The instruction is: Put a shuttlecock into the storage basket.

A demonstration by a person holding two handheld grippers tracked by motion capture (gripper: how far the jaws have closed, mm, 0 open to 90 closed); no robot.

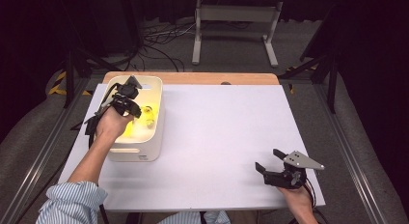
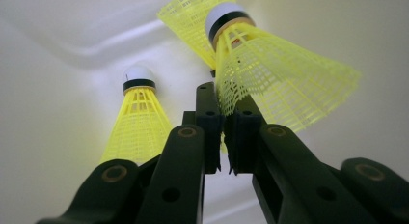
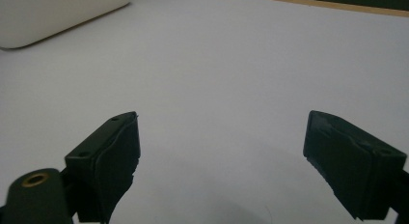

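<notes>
Left gripper view puts the work inside the bin: a yellow mesh-skirted plastic shuttlecock with a white, black-banded cork tip (image 2: 270, 69) lies against the tips of the left gripper (image 2: 223, 132), its skirt edge reaching down between the two black jaws. The jaws stand nearly together with a thin gap, and no pad is seen pressing the mesh, so I read this as a shuttlecock just let go or barely touched, not gripped. A second like shuttlecock (image 2: 137, 118) rests on the bin floor to the left, tip pointing away, and the skirt of a third (image 2: 193, 21) shows behind the first. That makes three counted; more may be hidden.

In the high view the off-white, round-cornered plastic bin (image 1: 159, 96) sits at the left of the white bench (image 1: 226, 132), with yellow showing inside beside the left gripper (image 1: 132, 105). No shuttlecock lies on the bench, so the gathering looks finished or close to it; what remains is lifting the left hand out.

The right gripper (image 1: 270, 162) rests near the bench's near right corner, jaws wide apart and empty.
</notes>
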